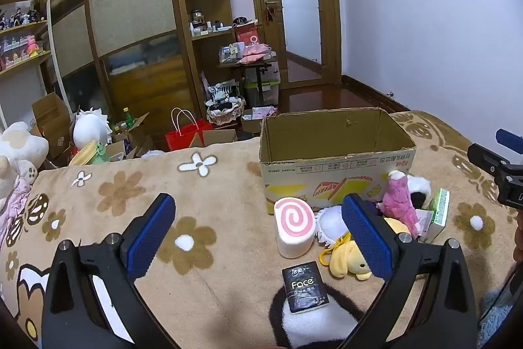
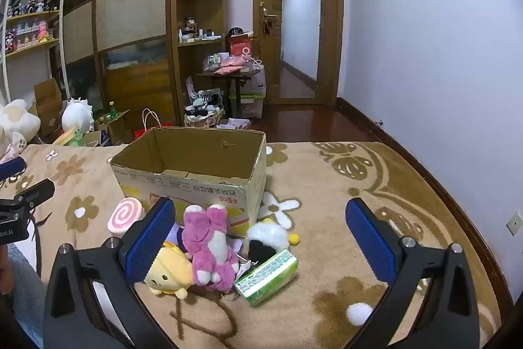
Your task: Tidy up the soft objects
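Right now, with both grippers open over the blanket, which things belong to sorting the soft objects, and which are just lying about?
Job:
cardboard box, empty
pink plush
yellow plush
black-and-white plush
pink swirl roll cushion

Lying about:
green tissue pack
black "Face" tissue pack
red paper bag, on the floor

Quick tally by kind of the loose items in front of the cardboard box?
Plush toys: 4: pink plush, yellow plush, black-and-white plush, white plush
Swirl roll cushion: 1
Tissue packs: 2: green pack, black pack
Total: 7
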`<state>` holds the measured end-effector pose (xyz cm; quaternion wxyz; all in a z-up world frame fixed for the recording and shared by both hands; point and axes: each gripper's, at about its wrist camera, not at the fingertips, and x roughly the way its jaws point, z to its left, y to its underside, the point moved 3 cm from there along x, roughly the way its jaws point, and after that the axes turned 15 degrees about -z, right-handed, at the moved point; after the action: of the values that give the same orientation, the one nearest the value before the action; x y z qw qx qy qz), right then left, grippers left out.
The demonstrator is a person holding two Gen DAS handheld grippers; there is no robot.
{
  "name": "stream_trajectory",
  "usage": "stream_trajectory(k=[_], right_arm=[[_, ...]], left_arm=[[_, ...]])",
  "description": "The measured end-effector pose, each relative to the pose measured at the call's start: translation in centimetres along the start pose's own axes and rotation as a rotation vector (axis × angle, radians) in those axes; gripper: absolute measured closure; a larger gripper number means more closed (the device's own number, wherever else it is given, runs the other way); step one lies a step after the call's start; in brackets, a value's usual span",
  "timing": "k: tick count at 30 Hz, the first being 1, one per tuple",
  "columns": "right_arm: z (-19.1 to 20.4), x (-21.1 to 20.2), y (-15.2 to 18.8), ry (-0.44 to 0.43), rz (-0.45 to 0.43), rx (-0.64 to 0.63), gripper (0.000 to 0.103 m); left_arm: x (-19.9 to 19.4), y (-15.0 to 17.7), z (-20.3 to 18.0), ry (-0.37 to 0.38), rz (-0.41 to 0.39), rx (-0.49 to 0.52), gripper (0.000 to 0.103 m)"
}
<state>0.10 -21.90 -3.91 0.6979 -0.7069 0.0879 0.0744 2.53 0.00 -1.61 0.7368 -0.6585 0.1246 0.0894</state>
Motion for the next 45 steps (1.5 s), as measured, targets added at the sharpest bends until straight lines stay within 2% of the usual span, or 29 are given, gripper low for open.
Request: stream_trajectory(k=[45], right_arm=[[-0.12,-0.21,-0.33,0.008,-0.021,-0.005,0.000]], left_arm=[[-0.02,-0.03,-0.03,0.000,-0.002,0.004,0.002]])
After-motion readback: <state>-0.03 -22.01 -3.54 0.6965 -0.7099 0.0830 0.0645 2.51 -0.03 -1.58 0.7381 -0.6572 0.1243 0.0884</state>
